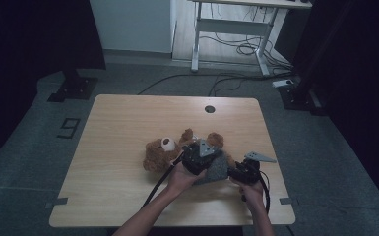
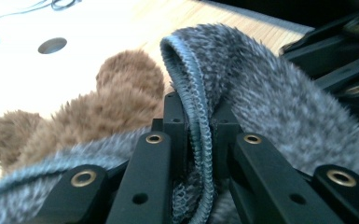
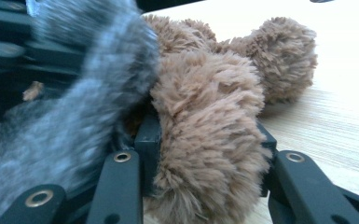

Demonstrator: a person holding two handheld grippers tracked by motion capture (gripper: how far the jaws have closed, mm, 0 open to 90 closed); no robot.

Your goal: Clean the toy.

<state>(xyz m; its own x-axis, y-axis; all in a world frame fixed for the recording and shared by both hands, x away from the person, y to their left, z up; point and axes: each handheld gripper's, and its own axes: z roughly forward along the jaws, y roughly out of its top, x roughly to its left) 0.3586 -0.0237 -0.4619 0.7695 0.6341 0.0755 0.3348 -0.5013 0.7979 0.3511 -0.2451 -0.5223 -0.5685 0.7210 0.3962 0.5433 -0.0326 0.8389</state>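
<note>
A brown teddy bear [image 1: 160,152] lies on the wooden table [image 1: 113,187], head to the left. A grey fuzzy garment [image 1: 217,170] covers its lower body. My left gripper [image 1: 199,156] sits over the garment; in the left gripper view the left gripper [image 2: 198,128] is shut on the garment's stitched hem [image 2: 196,107], with brown bear fur [image 2: 121,105] behind. My right gripper [image 1: 237,172] is at the garment's right side. In the right gripper view the right gripper [image 3: 205,135] is shut on a furry brown bear limb [image 3: 205,121], beside the grey garment [image 3: 70,121].
A round cable hole [image 1: 209,108] sits near the table's far edge. Beyond the table stand a white desk frame [image 1: 236,27] with cables [image 1: 246,49] on the floor, and black stand bases [image 1: 74,88] at both sides. Bare table lies left of the bear.
</note>
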